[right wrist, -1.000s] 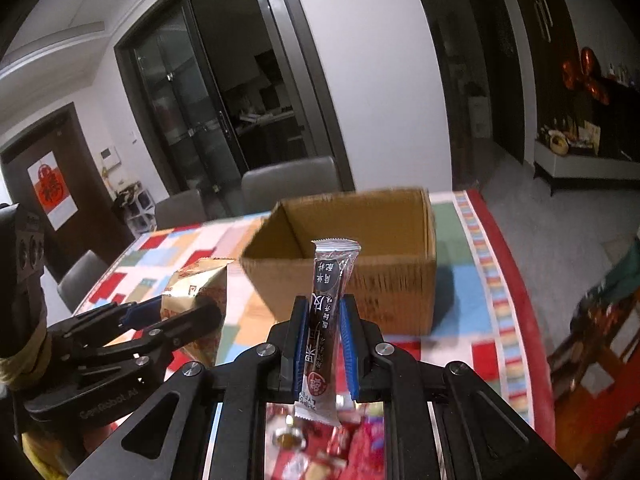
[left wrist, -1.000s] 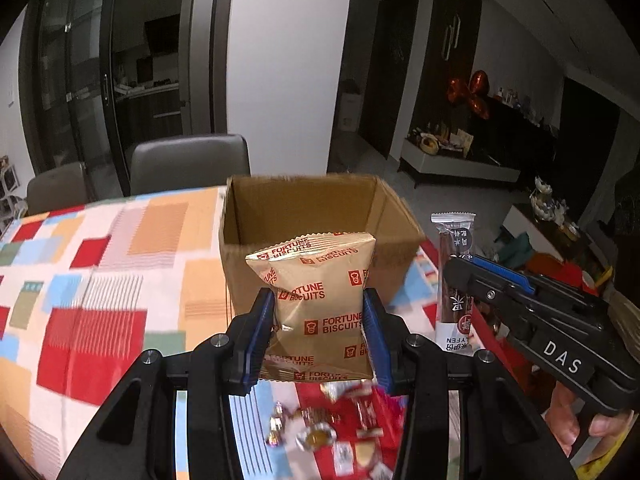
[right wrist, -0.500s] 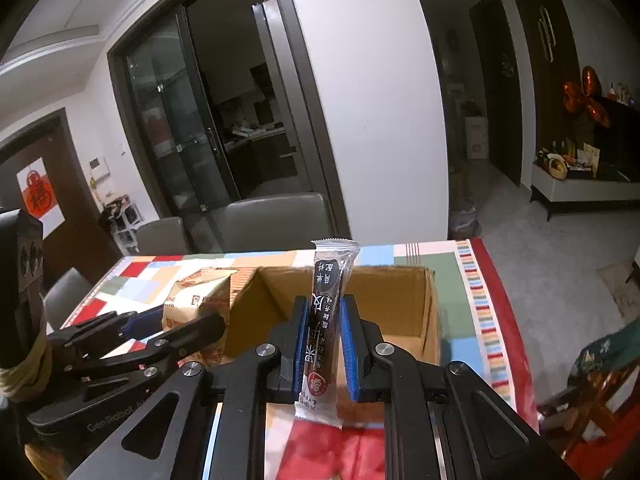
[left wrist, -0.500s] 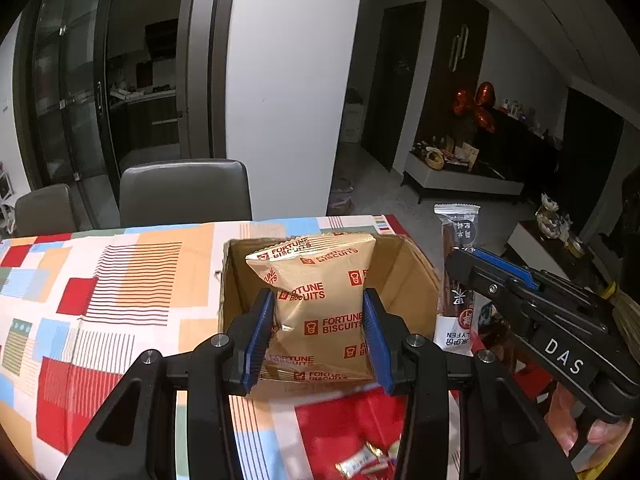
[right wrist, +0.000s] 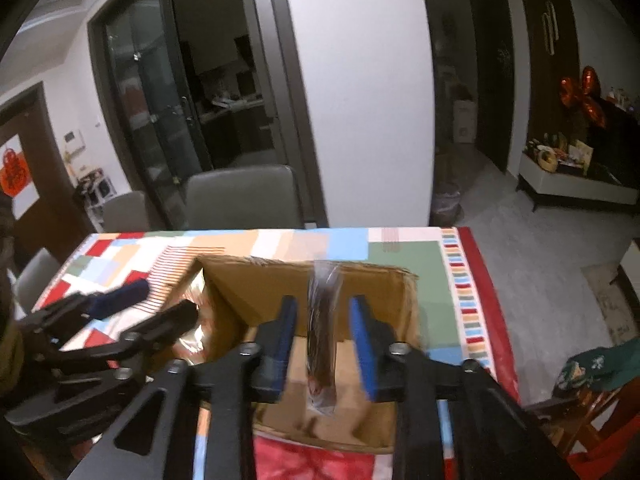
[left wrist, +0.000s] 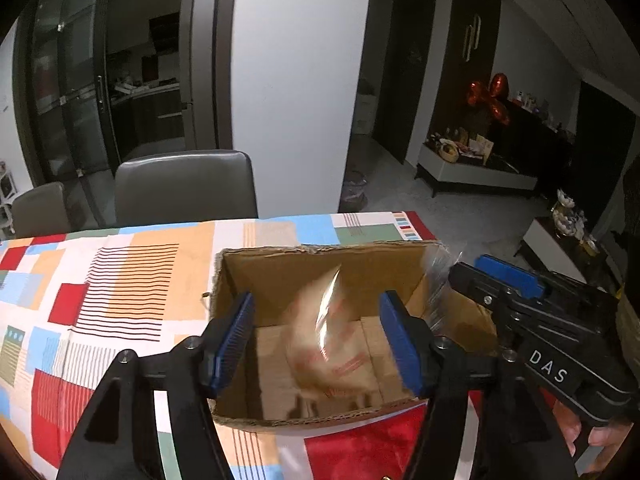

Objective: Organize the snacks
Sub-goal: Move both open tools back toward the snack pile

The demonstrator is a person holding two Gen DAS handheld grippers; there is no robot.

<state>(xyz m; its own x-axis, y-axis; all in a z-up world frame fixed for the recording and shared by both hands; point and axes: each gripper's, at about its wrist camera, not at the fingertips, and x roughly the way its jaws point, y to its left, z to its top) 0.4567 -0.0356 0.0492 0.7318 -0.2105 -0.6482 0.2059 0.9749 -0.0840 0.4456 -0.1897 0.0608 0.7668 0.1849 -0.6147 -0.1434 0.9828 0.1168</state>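
"DAS" legible on right hand-held gripper [left wrist: 496, 276]; biscuit pack [left wrist: 328, 340] lettering blurred.

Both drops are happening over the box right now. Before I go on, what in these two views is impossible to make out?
- Biscuit packet, left wrist view: motion blur, print unreadable; landed or not, unclear.
- Dark snack stick, right wrist view: blurred between opening jaws; label unreadable.
- Cardboard box floor: partly hidden by left gripper and right gripper.
- Table near the person: cut off by the bottom edge and gripper bodies.
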